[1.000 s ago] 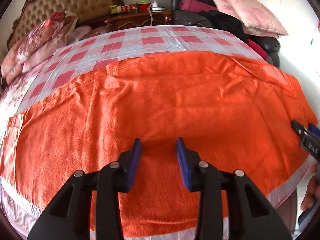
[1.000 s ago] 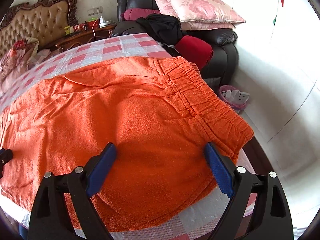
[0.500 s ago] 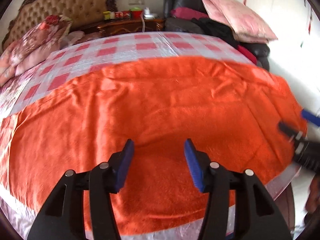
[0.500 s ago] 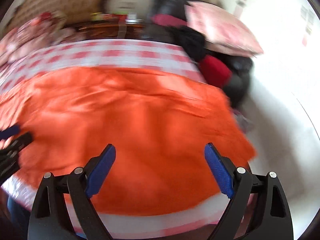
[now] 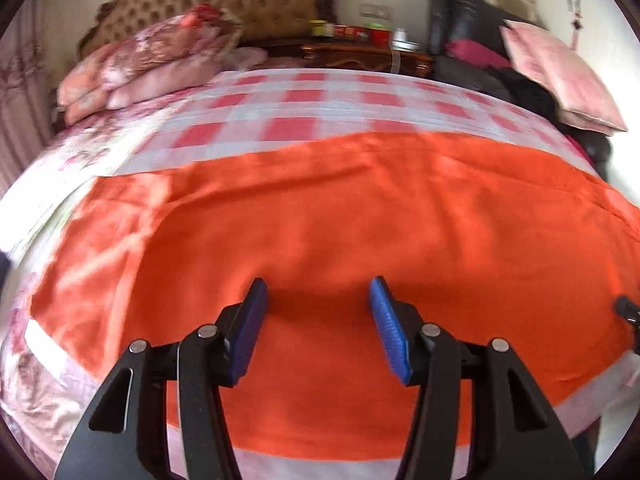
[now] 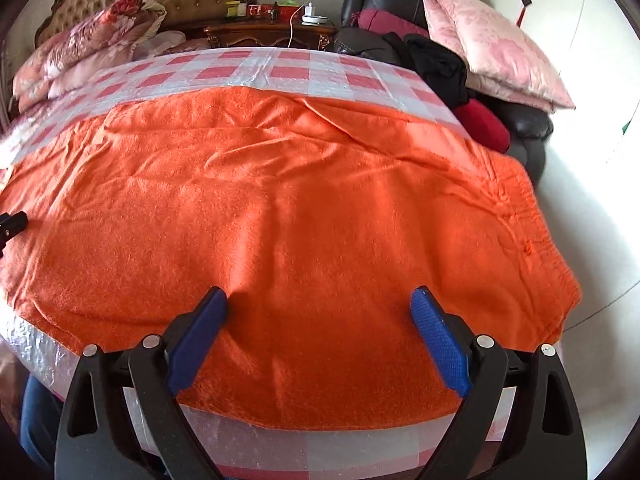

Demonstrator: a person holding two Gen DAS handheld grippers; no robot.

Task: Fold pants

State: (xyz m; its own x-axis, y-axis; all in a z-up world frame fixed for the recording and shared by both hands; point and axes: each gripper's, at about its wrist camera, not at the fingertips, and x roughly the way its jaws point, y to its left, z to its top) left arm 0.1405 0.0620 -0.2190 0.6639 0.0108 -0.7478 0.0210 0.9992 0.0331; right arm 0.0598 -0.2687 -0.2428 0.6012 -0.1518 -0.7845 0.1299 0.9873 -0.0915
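Orange pants (image 6: pixel 304 216) look soft, fleecy, limp; they'll sag, so pinch the elastic waistband (image 6: pixel 524 236) edge. Left gripper (image 5: pixel 318 322) has just been opening, nothing between; right gripper (image 6: pixel 320 332) spread wide, empty.

Pants (image 6: pixel 300 200) lie on bed (image 6: pixel 280 68), sofa (image 6: pixel 528 128) right.

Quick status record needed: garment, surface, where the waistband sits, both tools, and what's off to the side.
garment: orange pants, spread flat, a few creases
surface: red-and-white checked cover
waistband: gathered elastic edge at the right of the right wrist view
left tool: jaws have just been opening, nothing between them, above the pants
right tool: open wide, empty, above the pants
side: pink pillows on black sofa
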